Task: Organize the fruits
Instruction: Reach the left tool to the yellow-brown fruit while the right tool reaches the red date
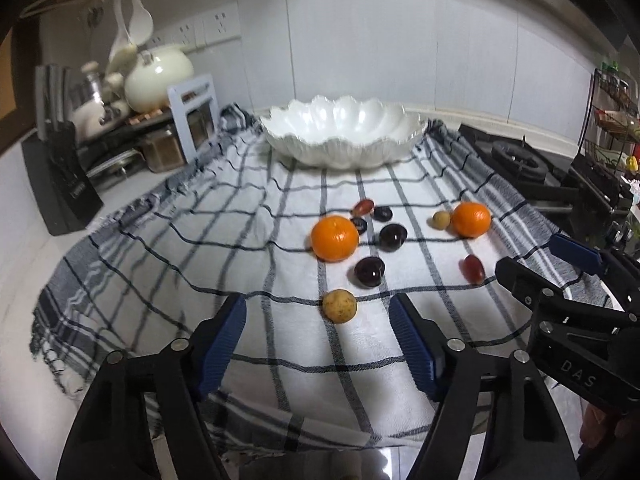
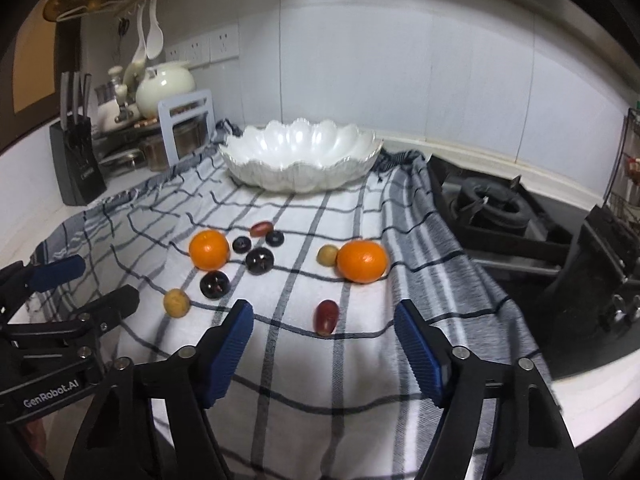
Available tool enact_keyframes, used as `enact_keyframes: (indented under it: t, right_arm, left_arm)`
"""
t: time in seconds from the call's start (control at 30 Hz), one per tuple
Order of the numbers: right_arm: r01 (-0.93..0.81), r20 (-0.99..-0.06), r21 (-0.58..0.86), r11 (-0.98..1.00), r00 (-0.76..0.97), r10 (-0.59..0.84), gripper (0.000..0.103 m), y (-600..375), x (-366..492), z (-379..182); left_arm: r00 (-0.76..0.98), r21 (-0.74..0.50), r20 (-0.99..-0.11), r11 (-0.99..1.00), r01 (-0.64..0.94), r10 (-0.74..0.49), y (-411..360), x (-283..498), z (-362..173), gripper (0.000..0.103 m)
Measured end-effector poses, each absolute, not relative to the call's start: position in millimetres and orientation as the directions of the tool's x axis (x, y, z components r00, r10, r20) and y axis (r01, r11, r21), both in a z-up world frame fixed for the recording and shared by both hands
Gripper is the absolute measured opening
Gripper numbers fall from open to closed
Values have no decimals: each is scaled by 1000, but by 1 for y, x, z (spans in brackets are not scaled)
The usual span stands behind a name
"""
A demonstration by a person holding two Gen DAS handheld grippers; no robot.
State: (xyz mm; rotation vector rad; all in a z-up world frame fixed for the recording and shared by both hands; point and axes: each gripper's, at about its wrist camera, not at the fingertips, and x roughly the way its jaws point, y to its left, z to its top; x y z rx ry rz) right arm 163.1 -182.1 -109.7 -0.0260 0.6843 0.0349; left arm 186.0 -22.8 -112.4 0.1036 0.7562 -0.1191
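Fruits lie loose on a checked cloth [image 1: 160,264]: two oranges [image 1: 335,238] [image 1: 471,219], several dark plums [image 1: 369,272], two red grapes [image 1: 473,269], two small tan fruits [image 1: 339,305]. A white scalloped bowl [image 1: 340,136] stands empty at the back. My left gripper [image 1: 318,320] is open, just short of the near tan fruit. My right gripper [image 2: 324,326] is open, with a red grape [image 2: 327,317] lying between its fingertips. The bowl [image 2: 300,156], oranges [image 2: 209,249] [image 2: 362,261] and plums [image 2: 215,285] also show in the right wrist view.
A gas stove [image 2: 492,204] adjoins the cloth on the right. A knife block [image 2: 76,168], a white pot [image 2: 165,88], jars and a rack stand at the back left. A wire rack [image 1: 612,120] stands far right. Tiled wall behind.
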Motion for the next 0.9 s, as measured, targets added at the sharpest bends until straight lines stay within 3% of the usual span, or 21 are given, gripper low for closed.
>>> enact_keyframes:
  t: [0.47,0.9]
  right_arm:
    - [-17,-706,24,1000,707,29,53,-186,204,-150]
    - [-20,-738,38,999,673,42,31,-188,218,-165]
  left_arm:
    - [629,-3,-770,985,171,-111,-29,225,-154,56]
    - [616,-22,-779,986,166,-121,-28,233,-163,31]
